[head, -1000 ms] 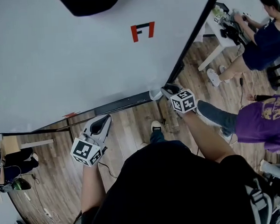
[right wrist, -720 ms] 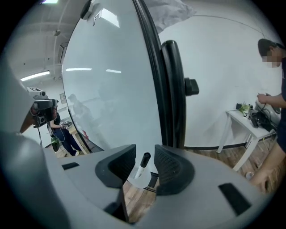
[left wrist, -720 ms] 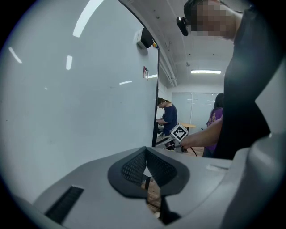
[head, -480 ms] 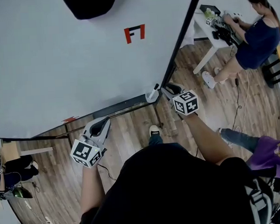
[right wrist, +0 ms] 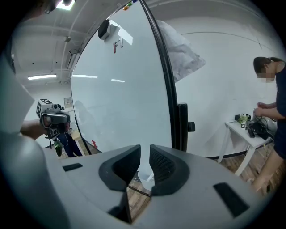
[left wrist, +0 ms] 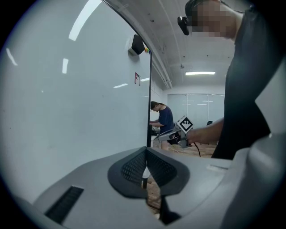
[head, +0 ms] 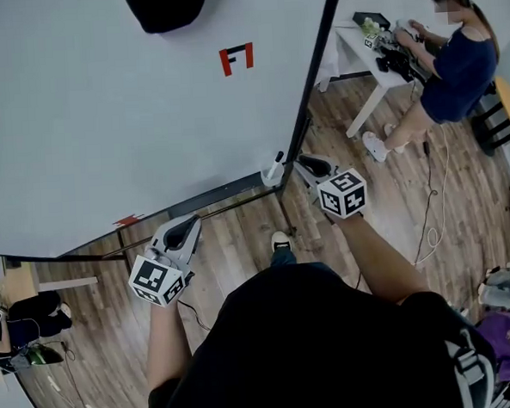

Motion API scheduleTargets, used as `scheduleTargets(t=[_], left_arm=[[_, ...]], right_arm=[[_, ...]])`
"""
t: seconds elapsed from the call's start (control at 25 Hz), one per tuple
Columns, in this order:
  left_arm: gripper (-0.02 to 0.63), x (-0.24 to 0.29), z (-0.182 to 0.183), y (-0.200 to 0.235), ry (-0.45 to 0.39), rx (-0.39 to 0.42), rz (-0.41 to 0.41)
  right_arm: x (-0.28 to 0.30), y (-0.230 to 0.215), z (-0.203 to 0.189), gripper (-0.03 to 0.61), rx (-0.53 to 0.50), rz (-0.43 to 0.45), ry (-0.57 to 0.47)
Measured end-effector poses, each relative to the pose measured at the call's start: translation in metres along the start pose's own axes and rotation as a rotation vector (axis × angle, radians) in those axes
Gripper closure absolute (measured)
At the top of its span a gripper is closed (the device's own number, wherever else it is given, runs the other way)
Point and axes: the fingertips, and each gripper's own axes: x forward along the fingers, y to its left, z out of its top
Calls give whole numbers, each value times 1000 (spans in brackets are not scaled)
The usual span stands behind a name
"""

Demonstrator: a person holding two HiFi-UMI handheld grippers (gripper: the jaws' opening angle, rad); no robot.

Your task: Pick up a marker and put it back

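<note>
Right gripper (head: 302,163) just closing (jaws empty), one marker (head: 276,164), one cup (head: 270,179)

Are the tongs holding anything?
Nothing. The left tongs are shut empty; the right tongs, just closing, have an empty gap. The black-capped white marker sits in the white cup.

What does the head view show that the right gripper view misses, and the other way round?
Only the head view: the right hand-held gripper from outside, with its patterned cube, and the wearer's shoe. Only the right gripper view: its jaws close up, apart with nothing between them, having just closed partway. Both: the whiteboard, its red mark, the white cup, the left hand-held gripper and the person at the table.
</note>
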Motion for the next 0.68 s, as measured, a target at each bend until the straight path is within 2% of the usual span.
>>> scheduleTargets(t=[0.68], left_arm=[[603, -14, -5, -17, 5, 13, -22]], right_arm=[[-25, 24, -19, 555, 24, 15, 13]])
